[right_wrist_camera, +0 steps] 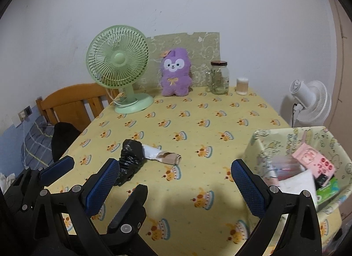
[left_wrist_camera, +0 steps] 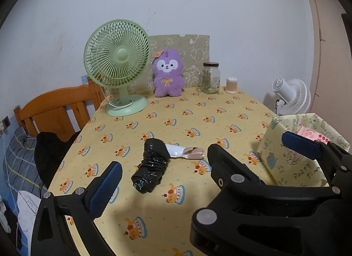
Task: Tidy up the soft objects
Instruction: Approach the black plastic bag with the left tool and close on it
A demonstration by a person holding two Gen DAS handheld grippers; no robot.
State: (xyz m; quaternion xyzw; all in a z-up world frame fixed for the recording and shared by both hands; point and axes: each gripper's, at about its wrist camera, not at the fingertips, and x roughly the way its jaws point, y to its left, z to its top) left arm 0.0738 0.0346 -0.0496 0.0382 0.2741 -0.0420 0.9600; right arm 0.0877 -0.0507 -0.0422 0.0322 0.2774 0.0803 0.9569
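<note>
Both tongs hover low over the near edge of the table (right_wrist_camera: pixel 198 124), which is covered in a yellow cake-print cloth, and both are released with nothing between their blue pads. The left tongs (left_wrist_camera: pixel 162 179) gape wide; at their 12 o'clock lies a crumpled black plastic bag (left_wrist_camera: pixel 150 165), with a white and brown wrapper (left_wrist_camera: pixel 184 152) touching its far end. The right tongs (right_wrist_camera: pixel 173 181) sit just beside the left ones, whose fingers crowd the lower left of the right wrist view and partly cover the bag.

At 2 o'clock from the right tongs stands a printed fabric bin (right_wrist_camera: pixel 259 146) at the table's right edge, holding a pink packet (right_wrist_camera: pixel 312 161), a green packet (right_wrist_camera: pixel 327 187) and some white papers.

Along the far edge, at 12 o'clock, a purple plush toy (right_wrist_camera: pixel 175 73) sits against a patterned board. A green desk fan (right_wrist_camera: pixel 120 66) stands at its 9 o'clock; a glass jar (right_wrist_camera: pixel 219 77) and a cotton-swab tub (right_wrist_camera: pixel 242 85) stand at its 3 o'clock. A white floor fan (right_wrist_camera: pixel 312 102) stands beyond the table's right side, a wooden headboard (right_wrist_camera: pixel 74 99) beyond its left.
</note>
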